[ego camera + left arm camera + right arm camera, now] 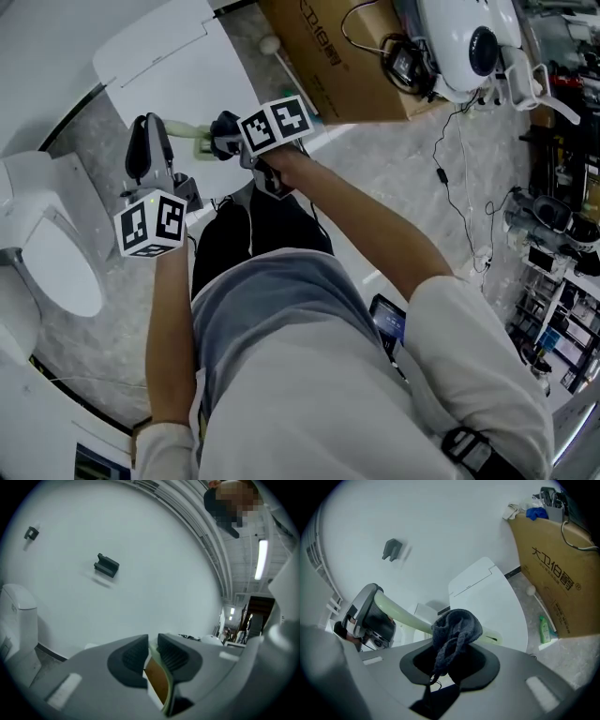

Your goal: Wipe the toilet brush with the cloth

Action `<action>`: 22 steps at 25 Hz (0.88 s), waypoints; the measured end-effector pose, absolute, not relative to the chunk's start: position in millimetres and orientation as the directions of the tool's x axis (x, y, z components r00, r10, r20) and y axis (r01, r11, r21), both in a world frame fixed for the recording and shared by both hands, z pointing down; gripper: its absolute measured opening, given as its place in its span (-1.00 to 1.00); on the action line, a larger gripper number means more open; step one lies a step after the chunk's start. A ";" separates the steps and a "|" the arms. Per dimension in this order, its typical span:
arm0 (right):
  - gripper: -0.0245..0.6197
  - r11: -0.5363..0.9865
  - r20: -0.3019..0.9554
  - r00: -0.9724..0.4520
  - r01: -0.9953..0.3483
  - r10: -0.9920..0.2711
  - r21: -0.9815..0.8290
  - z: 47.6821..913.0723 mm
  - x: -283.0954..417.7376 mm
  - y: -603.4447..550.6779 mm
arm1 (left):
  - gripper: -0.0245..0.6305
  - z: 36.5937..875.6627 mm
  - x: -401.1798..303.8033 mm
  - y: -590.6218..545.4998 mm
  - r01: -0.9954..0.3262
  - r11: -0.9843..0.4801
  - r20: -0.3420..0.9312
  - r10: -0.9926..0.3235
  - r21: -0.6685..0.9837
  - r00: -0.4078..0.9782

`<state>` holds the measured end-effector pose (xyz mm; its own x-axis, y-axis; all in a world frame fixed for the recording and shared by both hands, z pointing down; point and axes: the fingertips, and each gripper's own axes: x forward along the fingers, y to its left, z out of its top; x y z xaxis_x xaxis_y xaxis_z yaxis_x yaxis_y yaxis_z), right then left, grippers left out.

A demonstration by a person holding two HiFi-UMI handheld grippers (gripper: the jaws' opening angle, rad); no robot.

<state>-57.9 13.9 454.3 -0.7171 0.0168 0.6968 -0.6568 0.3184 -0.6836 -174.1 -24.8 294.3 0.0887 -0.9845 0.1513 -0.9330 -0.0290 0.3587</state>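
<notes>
Right gripper (450, 662): jaws clamped on a dark grey cloth (457, 627), which bunches up out of them and lies against the pale green handle of the toilet brush (401, 612). Left gripper (151, 656): jaws narrow, pinching the same handle edge-on, only a thin green strip showing between the pads. Brush is held in the air across the front of the person, over the floor, one end in the left jaws and the cloth touching it near the other end. Bristle end not made out in any view.

Progress, judging by this: both grasps are done, cloth is on the handle, so wiping looks under way. How much of the handle is covered can't be told; the rest of the handle and the head likely remain.

Counts: one brush, one cloth, two grippers. Around them: one toilet (52, 262) at the person's left, one cardboard box (553, 578) by the wall, one green bottle (545, 629) on the floor beside the box.
</notes>
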 end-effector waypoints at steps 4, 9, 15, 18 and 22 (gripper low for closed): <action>-0.63 0.320 0.687 -0.726 -0.650 0.005 -0.689 437.9 -60.2 15.7 | -0.93 291.1 -174.0 -22.6 -0.933 -0.038 0.154 -0.983 0.358 0.100; -0.63 0.315 0.683 -0.730 -0.650 -0.005 -0.692 423.0 -63.5 18.9 | -0.93 289.2 -174.3 -19.2 -0.926 -0.058 0.155 -0.980 0.373 0.123; -0.62 0.330 0.691 -0.723 -0.655 -0.011 -0.680 408.1 -67.0 25.5 | -0.93 286.1 -171.7 -14.2 -0.927 -0.084 0.155 -0.977 0.366 0.149; -0.62 0.311 0.679 -0.734 -0.652 -0.029 -0.691 401.3 -69.0 25.8 | -0.93 284.7 -173.6 -12.8 -0.928 -0.082 0.156 -0.977 0.364 0.147; -0.62 0.287 0.664 -0.747 -0.645 -0.039 -0.708 392.8 -72.9 27.9 | -0.93 282.9 -175.0 -12.0 -0.928 -0.092 0.153 -0.976 0.361 0.157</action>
